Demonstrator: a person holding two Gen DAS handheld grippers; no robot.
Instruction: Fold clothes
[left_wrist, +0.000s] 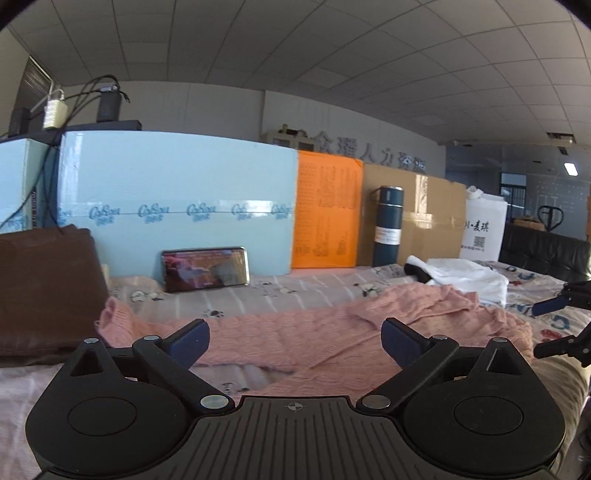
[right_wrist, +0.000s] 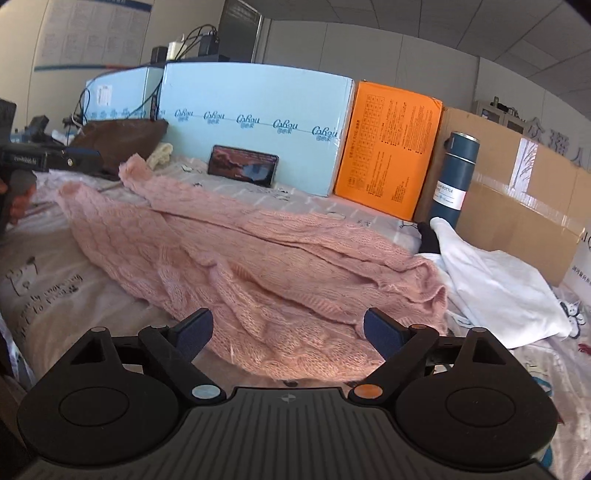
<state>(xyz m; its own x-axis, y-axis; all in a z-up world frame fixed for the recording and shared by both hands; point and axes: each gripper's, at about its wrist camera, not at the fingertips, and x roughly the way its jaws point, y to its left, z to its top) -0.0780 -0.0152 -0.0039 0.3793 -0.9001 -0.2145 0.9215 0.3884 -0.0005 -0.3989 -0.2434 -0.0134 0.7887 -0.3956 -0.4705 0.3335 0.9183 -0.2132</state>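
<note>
A pink knit sweater (left_wrist: 303, 332) lies spread and rumpled across the patterned bed sheet (left_wrist: 280, 291); it fills the middle of the right wrist view (right_wrist: 258, 266). My left gripper (left_wrist: 295, 341) is open and empty, just above the sweater's near edge. My right gripper (right_wrist: 288, 330) is open and empty, over the sweater's near hem. The right gripper also shows at the right edge of the left wrist view (left_wrist: 554, 321). The left gripper shows at the far left of the right wrist view (right_wrist: 66, 158).
A folded brown garment (left_wrist: 44, 288) lies at the left. A white garment (right_wrist: 495, 284) lies right of the sweater. A phone (left_wrist: 205, 269), light blue box (left_wrist: 177, 192), orange box (left_wrist: 327, 210), blue bottle (left_wrist: 386, 225) and cardboard box (left_wrist: 428, 218) line the back.
</note>
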